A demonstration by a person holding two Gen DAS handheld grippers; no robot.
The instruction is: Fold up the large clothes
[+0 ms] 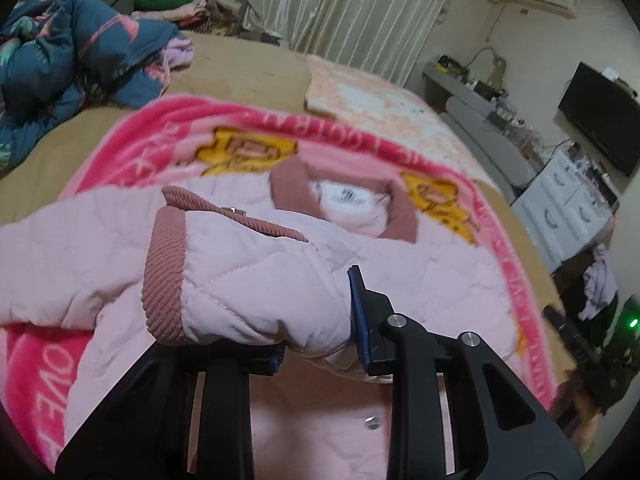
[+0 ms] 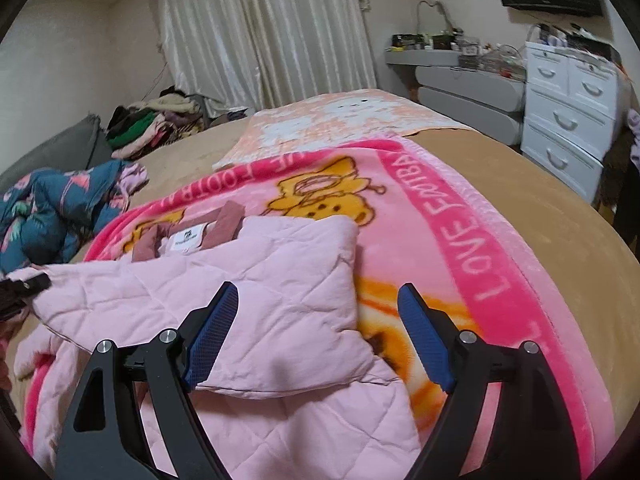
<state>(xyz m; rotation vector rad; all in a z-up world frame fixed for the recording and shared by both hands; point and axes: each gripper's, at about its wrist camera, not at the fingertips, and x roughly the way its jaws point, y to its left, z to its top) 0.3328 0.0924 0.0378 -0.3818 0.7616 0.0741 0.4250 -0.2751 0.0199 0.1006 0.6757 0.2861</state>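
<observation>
You had soft, even indoor light in both views, fairly dim and warm, with no hard shadows; only faint shading sat under the folds of the pink quilted jacket [image 2: 280,280]. The source itself was not in view. The curtain [image 2: 256,32] carried a pale sheen but no blown-out glare. A small green light [image 1: 633,323] glowed at the left wrist view's right edge. Both fisheye pictures bent straight lines strongly toward the rims, and black corners framed each. The left wrist view looked smeared, especially the pink blanket [image 1: 132,148] lettering; the right wrist view was sharper, softening only at the edges.
</observation>
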